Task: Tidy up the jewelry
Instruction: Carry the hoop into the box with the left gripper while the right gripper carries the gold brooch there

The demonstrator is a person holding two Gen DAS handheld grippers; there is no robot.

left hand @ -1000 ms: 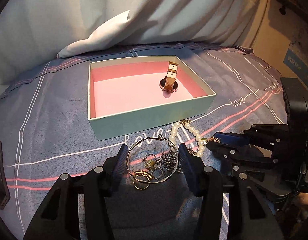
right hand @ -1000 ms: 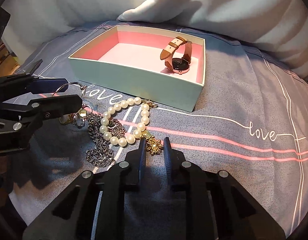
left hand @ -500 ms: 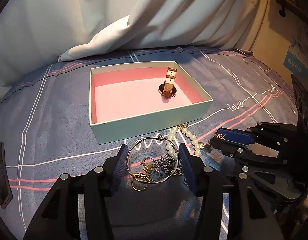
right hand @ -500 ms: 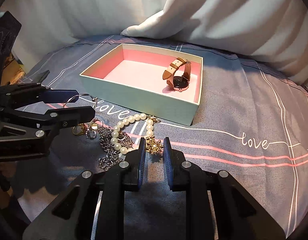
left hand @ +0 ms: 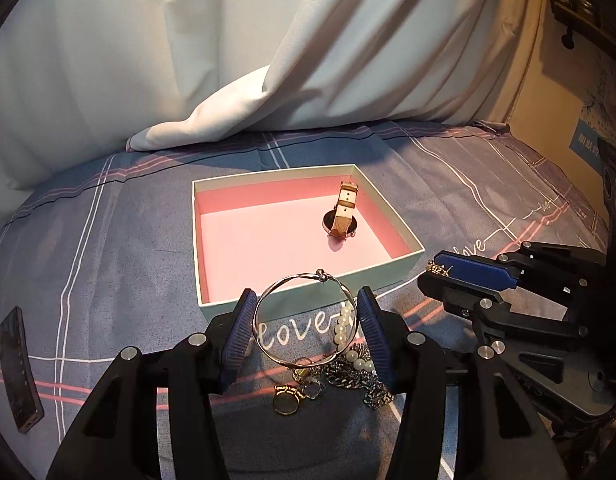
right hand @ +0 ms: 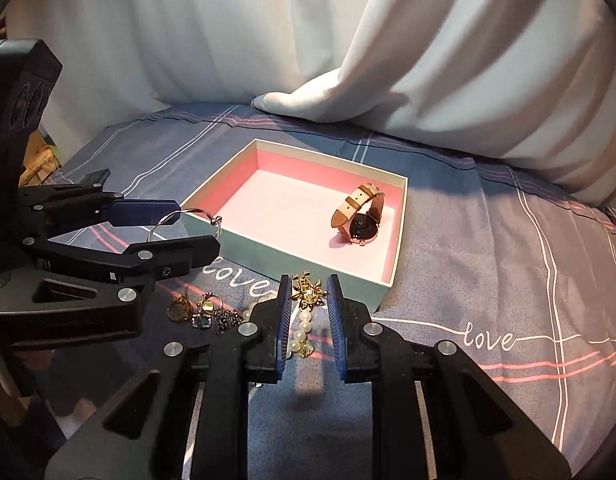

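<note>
Lower centre of the left wrist view: thin silver bangle, tilted up off the bed. Just below it, heaped gold rings, silver chain and pearl strand. Lower centre of the right wrist view: gold charm, raised. Mid-frame: open mint box, pink inside, tan-strapped watch on edge at its right.

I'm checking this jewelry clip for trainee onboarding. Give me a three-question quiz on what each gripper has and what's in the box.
1. True or false: the left gripper grips the silver bangle.
2. What lies in the pink-lined box? A) ring B) watch C) chain
3. Fill in: the right gripper holds the gold charm of the ____ strand.

Key: 1 true; 2 B, the watch; 3 pearl.
</note>
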